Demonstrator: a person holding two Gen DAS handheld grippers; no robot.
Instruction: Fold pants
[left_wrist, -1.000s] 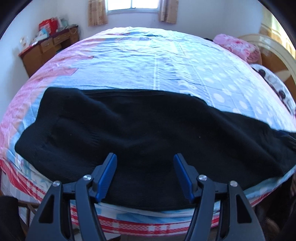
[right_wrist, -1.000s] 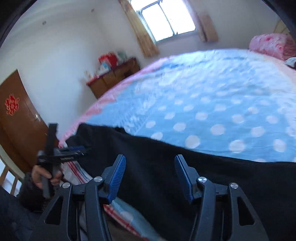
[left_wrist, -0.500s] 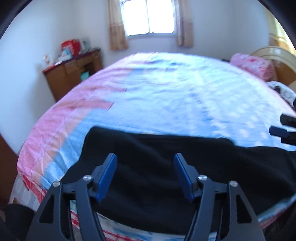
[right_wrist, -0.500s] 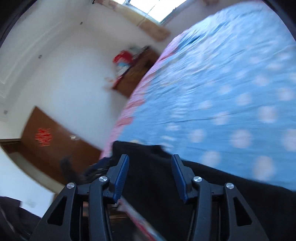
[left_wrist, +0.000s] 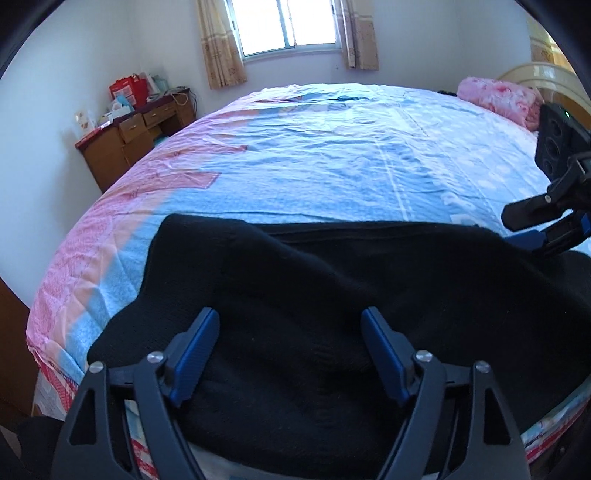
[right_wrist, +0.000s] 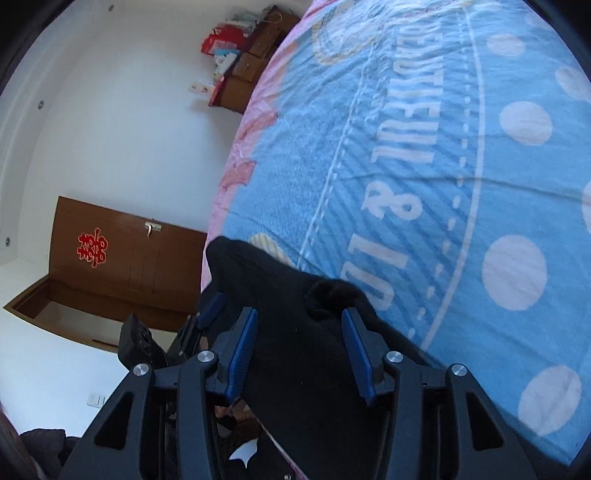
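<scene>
Only rightward: door (right_wrist: 122, 266) (perhaps wardrobe)

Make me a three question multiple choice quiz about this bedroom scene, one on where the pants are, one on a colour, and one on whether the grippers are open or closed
1. Where do the pants lie?
A. Along the near edge of the bed
B. On the pink pillow
C. On the wooden desk

2. What colour are the pants?
A. Red
B. Black
C. White

3. What state is the left gripper in?
A. Shut on the pants
B. Shut on the bedsheet
C. Open, with nothing between its fingers

Answers:
1. A, the cloth spreads across the blue and pink bedsheet at the bed's near edge, far from the pillow and the desk.
2. B, the fabric is plain black in both views.
3. C, the blue fingers stand wide apart above the cloth; the right gripper is open too.
</scene>
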